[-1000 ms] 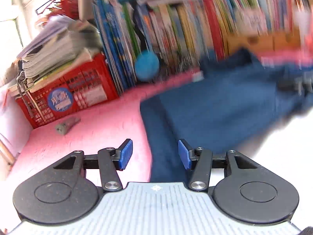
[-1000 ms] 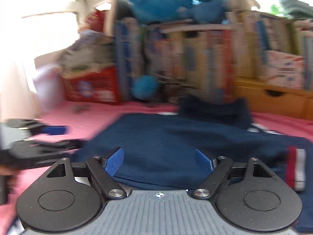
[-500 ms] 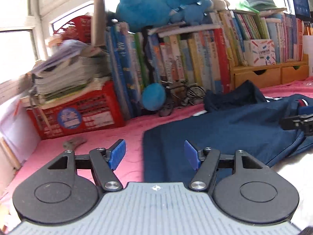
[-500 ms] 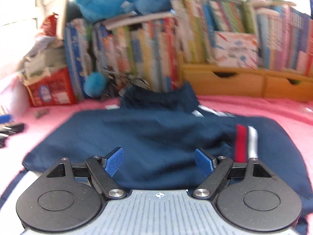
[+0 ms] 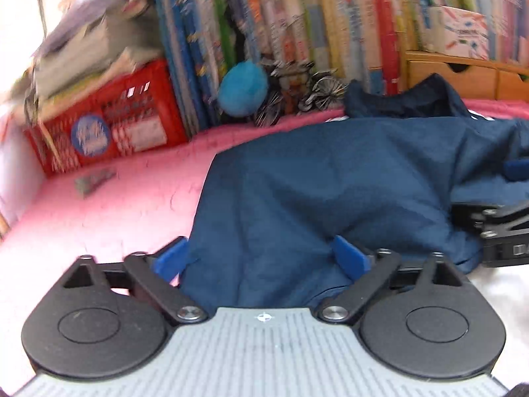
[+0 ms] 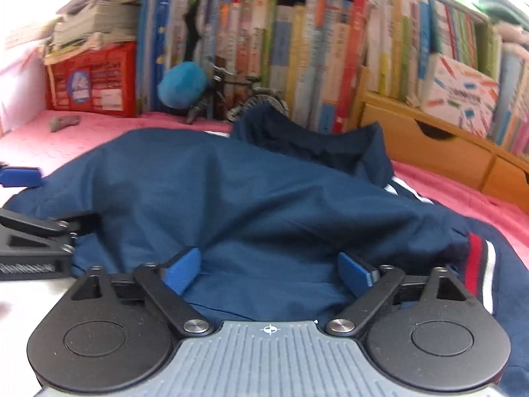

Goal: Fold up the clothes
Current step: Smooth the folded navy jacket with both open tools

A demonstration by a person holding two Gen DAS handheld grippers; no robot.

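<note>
Far left there's a red plastic lattice crate (image 5: 109,122) w/ a round blue sticker, stacked w/ floppy paper booklets, sitting on the pink quilted surface (image 5: 132,198) (bumpy stitched texture). A small grey flat thing (image 5: 94,180) lies near it, too blurry to ID. Next over, a fuzzy round blue pom-pom ball (image 5: 243,87) leans against a long row of upright book spines (image 6: 297,49), w/ a little metal wire bicycle model (image 6: 231,96) beside it.

Middle: the navy blue woven jacket (image 6: 248,198), smooth matte fabric, is spread over the pink surface in soft rumpled folds, collar part bunched up toward the books, near hem reaching both grippers.

Left gripper (image 5: 261,258): black arms, blue pads, fingers opening wide, the jacket's near-left corner lying between them but not pinched afaict. Right gripper (image 6: 269,269): same build, fingers also opening, jacket hem draped loose between the pads, no squeeze on it.

Right side: a ribbed cuff (image 6: 477,264) w/ red/white stripes sits just right of the right gripper. Behind that, a light wooden drawer unit (image 6: 429,145) w/ scooped cut-out handles, and a white cardboard box w/ colourful dashes (image 6: 459,92) on top.
</note>
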